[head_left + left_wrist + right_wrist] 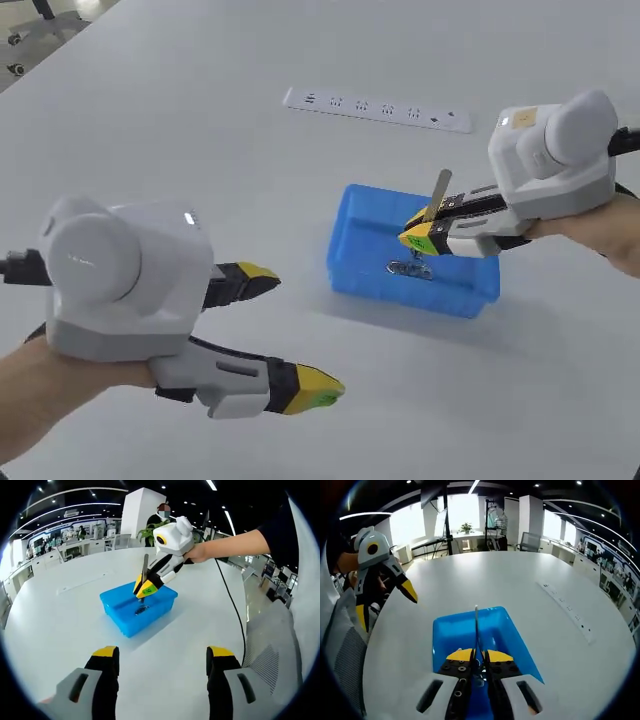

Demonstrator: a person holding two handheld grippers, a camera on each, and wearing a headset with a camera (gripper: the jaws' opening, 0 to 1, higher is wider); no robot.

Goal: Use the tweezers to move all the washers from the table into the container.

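Observation:
A blue container (365, 225) sits on the white table, with a small cluster of metal washers (410, 268) on its floor. My right gripper (420, 237) hovers over the container, shut on a pair of tweezers (441, 190) whose tips point down at the washers. In the right gripper view the tweezers (476, 627) run forward from between the closed jaws over the container (452, 632). My left gripper (290, 330) is open and holds nothing, low over the table to the container's left. In the left gripper view the right gripper (147, 586) and tweezers (145, 572) stand over the container (120, 611).
A white power strip (375, 108) lies on the table beyond the container. A person's arm and a cable (227, 595) reach in from the right in the left gripper view. Desks, chairs and a plant stand far behind the table.

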